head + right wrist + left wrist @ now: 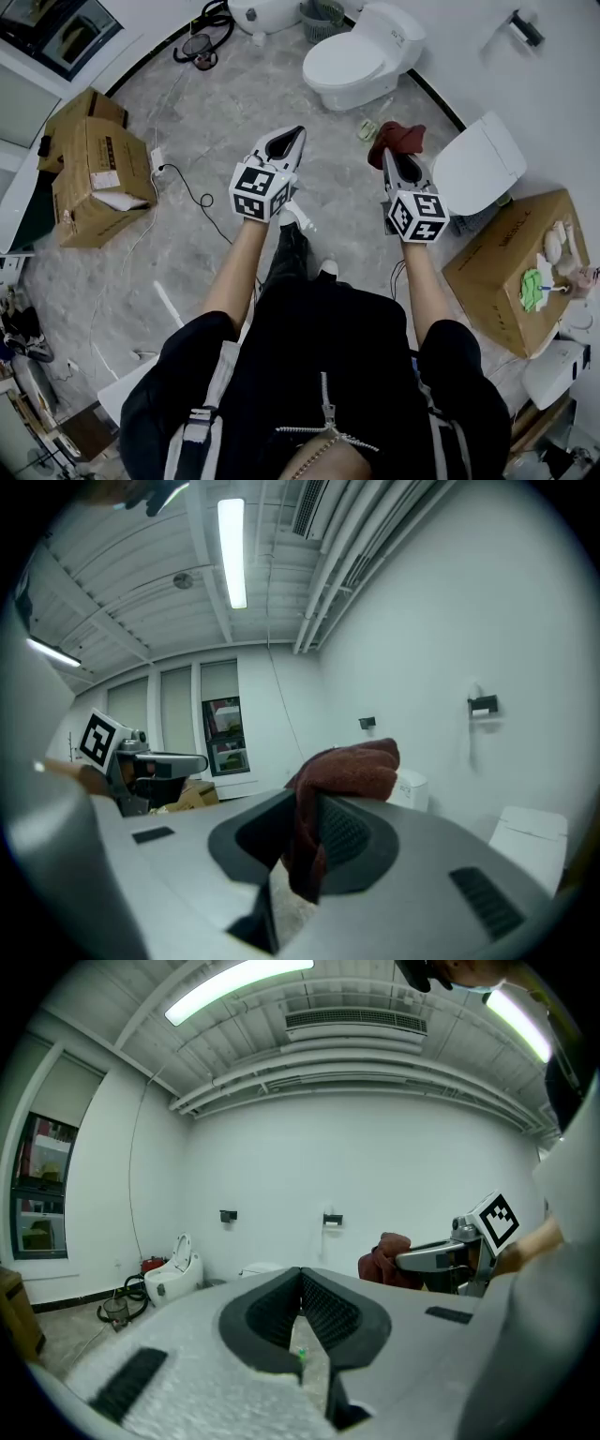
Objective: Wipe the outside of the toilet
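— How is the cloth held?
— The dark red cloth (397,138) is clamped in the right gripper (388,157); the left gripper (296,133) is closed on nothing.
— And the toilet (352,61)?
— It is seen ahead, lid down, well apart from both. The cloth is best laid flat against the outer bowl, so that fabric, not metal, is pressed on it.

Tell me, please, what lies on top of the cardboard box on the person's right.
On the cardboard box lie a green item and whitish items near its right edge; what they are is unclear. The box's contents are hidden.
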Demonstrator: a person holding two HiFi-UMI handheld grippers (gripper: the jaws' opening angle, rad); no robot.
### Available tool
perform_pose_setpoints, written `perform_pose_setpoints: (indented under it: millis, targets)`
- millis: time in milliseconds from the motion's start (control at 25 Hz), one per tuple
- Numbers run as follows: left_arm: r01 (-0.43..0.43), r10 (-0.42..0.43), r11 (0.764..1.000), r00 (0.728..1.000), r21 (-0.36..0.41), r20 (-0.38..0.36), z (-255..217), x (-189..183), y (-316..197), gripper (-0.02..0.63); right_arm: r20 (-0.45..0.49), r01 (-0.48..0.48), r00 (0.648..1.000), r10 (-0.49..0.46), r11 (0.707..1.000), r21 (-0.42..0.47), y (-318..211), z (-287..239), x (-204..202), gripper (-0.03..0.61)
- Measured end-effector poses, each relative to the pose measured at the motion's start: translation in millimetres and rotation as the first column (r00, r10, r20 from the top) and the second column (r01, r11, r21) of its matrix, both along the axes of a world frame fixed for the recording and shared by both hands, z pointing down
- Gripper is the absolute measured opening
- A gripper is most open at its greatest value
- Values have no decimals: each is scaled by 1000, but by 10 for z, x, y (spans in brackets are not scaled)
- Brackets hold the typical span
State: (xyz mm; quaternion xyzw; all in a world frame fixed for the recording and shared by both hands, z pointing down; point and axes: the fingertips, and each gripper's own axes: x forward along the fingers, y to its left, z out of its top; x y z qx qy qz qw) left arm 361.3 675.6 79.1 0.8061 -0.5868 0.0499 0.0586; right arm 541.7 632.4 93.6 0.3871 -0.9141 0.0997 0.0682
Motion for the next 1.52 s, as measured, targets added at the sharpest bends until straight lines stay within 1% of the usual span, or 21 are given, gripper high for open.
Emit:
perform_pose_setpoints:
  millis: [160,320,640,840,1080,1320,1520]
  targets:
    - [-8,8,1000,1000,-1,-7,37,-207,-229,-2,-6,-7,1000,7,1000,-11,-198,69,-223,71]
    - [-22,22,1000,1000,-9,-20,112,-540,-619,-2,-19,-17,1000,17,1000,-22,-552,137,-570,71]
    - [-97,95,994,995,-53,-37,339,-1244,-1482,-2,-53,-69,996,67,996,-49,-1330,278,-1337,71]
    - [-154,151,985,987,-71,-45,410,-1496,-1884,-2,-62,-113,992,109,992,-62,-1668,324,-1647,71]
    - [-207,203,974,978,-89,-49,483,-1651,-2324,-2,-69,-158,986,153,984,-80,-2020,415,-1814,71]
    - [-249,246,963,968,-100,-44,573,-1630,-2851,-2,-65,-201,979,195,974,-106,-2456,572,-1770,71]
    - [-263,261,958,965,-112,-32,645,-1619,-3383,-2,-55,-221,975,216,968,-120,-2948,670,-1745,71]
